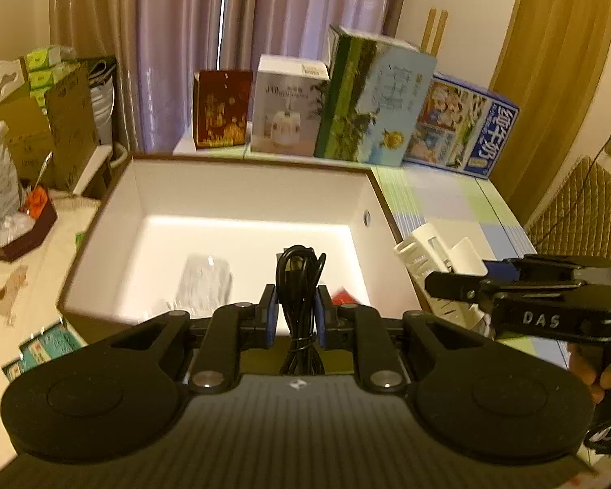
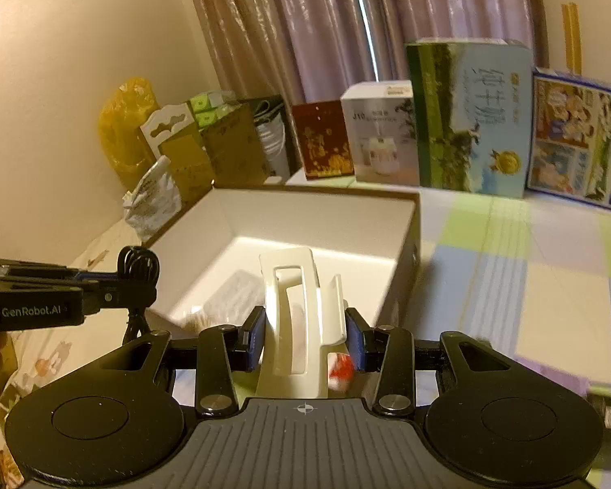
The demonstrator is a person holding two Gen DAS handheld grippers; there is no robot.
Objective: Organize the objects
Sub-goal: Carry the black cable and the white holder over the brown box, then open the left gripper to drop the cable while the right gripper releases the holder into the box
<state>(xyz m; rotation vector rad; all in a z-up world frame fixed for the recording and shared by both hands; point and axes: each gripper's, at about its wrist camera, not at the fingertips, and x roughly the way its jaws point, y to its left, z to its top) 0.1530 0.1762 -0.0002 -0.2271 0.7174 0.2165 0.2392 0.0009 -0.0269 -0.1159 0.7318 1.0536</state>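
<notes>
1. Box (image 1: 240,203), the open white one with brown walls that the objects seem meant for, sits at the middle of the surface (image 2: 509,285) with both grippers at its near edge. It already holds a clear plastic packet (image 1: 205,285) and a small red item (image 1: 343,297) on its floor. A carried object dropped from this height could land on them, or strike the near wall and fall outside.
2. White plastic holder (image 2: 301,318) stands tall between the jaws of the right gripper (image 2: 305,338), which are closed on its sides. It is near the box's right wall. The piece is slotted, curved and smooth, so it may twist or slide in the grip, and its lower end may catch the rim if carried in too low.
3. Black coiled cable (image 1: 299,285) is pinched by the left gripper (image 1: 296,318), whose jaws are closed tight on the bundle. Its loops rise above the pads and a tail hangs below. That tail could snag the box's near rim, or a loop could cling to a pad on release.
4. Both grippers are close together at the near side, so they could knock into each other.
</notes>
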